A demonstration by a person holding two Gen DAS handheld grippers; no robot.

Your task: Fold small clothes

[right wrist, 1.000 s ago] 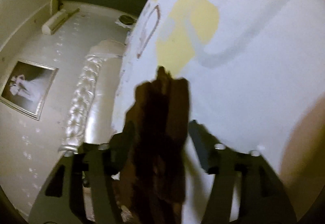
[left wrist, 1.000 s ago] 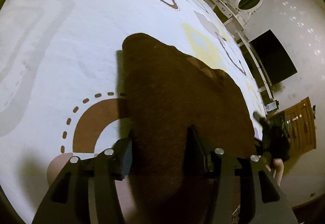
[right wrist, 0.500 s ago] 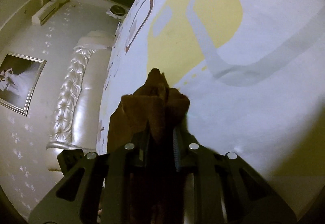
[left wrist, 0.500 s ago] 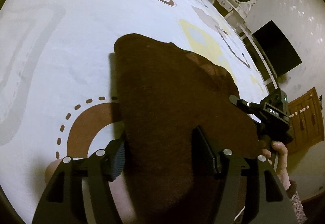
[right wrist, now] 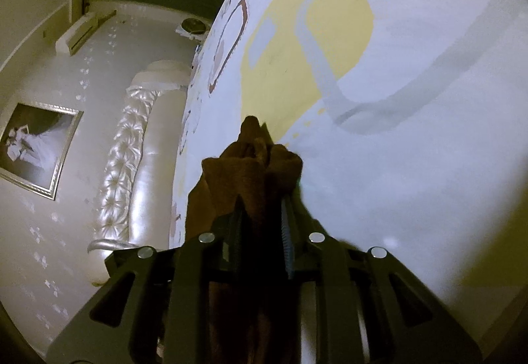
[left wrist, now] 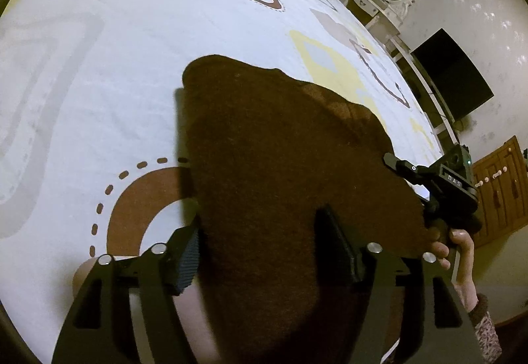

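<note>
1. Nearest the left wrist camera, the left gripper has its jaws wide and opening. The brown cloth lies between them, but neither pad presses on it. The cloth could drop from this side and sag into a heap instead of a neat fold.

2. Nearest the right wrist camera, the right gripper is clamped narrowly on a bunched corner of the cloth, with folds squeezed out ahead of the pads. Because the bite is on a wad and not a flat edge, I judge that a layer could slip free, or the fold line could come out crooked.

3. The cloth hangs between the two grippers just above the patterned bedsheet. I cannot tell whether its far edge touches the sheet. If that edge drags while only one side is held, it could curl under.

4. Only the left view shows the cloth's broad spread, the right gripper from outside at the cloth's side edge, and the person's hand on its handle.

5. Only the right view shows the pinch close up and, farther off, the tufted headboard and a framed picture on the wall.
</note>
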